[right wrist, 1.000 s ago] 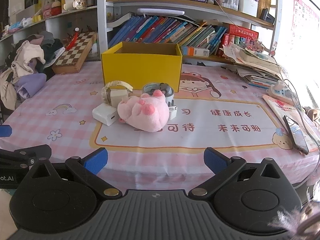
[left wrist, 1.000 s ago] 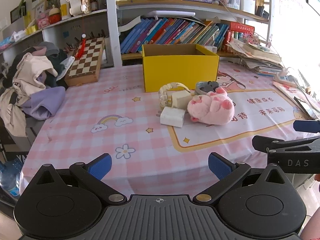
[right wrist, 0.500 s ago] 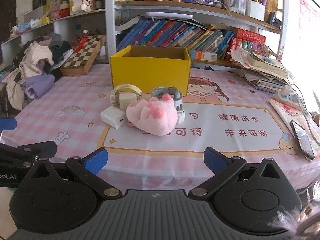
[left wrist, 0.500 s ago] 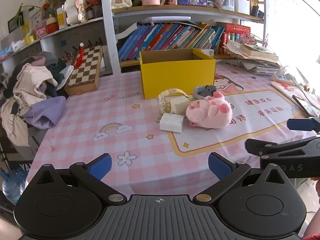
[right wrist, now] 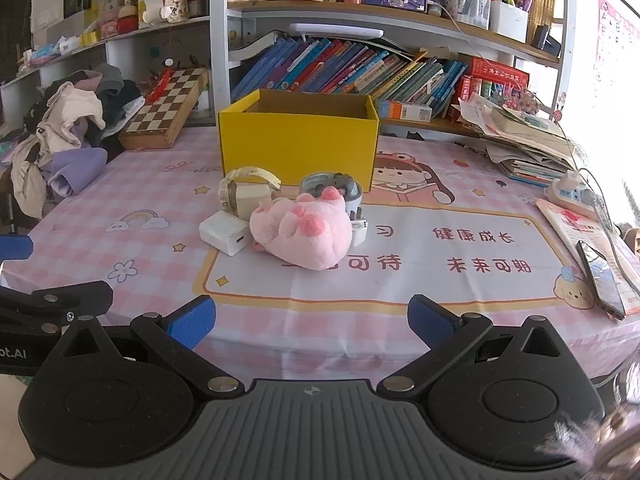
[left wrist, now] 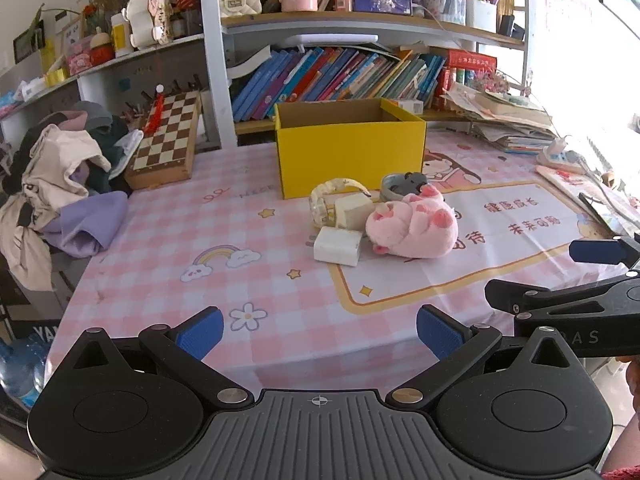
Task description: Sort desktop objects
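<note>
An open yellow box (left wrist: 350,150) (right wrist: 298,140) stands on the pink checked tablecloth (left wrist: 168,248). In front of it lie a pink plush toy (left wrist: 414,226) (right wrist: 302,232), a white charger block (left wrist: 338,240) (right wrist: 224,232), a cream watch on a small box (left wrist: 340,202) (right wrist: 248,190) and a grey tape roll (left wrist: 402,184) (right wrist: 330,186). My left gripper (left wrist: 318,330) is open and empty over the table's near edge. My right gripper (right wrist: 310,318) is open and empty, also at the near edge. Each gripper shows from the side in the other's view.
A chessboard (left wrist: 168,140) leans at the back left beside a heap of clothes (left wrist: 60,184). Bookshelves (left wrist: 340,76) stand behind the box. Stacked papers (right wrist: 528,140), a power strip (right wrist: 572,192) and a phone (right wrist: 600,276) lie at the right.
Both grippers have drawn back and risen slightly, so the objects look smaller and farther away. Both stay open. Nothing on the table has moved.
</note>
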Motion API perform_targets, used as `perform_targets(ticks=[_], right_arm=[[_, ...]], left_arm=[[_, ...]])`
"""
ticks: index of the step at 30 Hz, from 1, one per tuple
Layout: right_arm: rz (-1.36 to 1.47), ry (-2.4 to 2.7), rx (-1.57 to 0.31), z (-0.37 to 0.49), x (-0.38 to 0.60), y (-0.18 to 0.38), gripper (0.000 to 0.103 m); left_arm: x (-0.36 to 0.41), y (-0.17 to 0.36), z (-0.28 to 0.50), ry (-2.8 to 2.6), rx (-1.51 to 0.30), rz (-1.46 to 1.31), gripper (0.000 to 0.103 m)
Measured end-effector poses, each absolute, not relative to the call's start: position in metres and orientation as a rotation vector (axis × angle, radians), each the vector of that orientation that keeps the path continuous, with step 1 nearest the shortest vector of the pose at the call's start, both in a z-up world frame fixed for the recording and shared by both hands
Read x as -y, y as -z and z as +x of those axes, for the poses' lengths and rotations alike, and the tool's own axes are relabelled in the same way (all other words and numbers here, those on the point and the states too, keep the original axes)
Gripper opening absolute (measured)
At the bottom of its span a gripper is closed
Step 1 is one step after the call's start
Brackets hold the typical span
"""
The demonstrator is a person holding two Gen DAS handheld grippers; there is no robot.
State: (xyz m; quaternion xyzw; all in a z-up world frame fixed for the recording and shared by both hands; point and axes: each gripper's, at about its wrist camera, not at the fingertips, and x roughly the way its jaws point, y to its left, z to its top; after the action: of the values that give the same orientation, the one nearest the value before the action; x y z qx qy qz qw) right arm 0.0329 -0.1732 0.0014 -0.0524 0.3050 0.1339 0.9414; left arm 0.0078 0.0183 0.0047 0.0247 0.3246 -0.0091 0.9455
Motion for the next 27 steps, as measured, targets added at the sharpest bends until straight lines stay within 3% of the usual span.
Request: perform_targets(ticks=[27], right_arm=[[-0.147,-0.243,-0.636,0.031,0.158,-0.002,0.103]], left_arm=[[-0.032,0.002,0.006,0.006,-0.68,0.048,0.103]])
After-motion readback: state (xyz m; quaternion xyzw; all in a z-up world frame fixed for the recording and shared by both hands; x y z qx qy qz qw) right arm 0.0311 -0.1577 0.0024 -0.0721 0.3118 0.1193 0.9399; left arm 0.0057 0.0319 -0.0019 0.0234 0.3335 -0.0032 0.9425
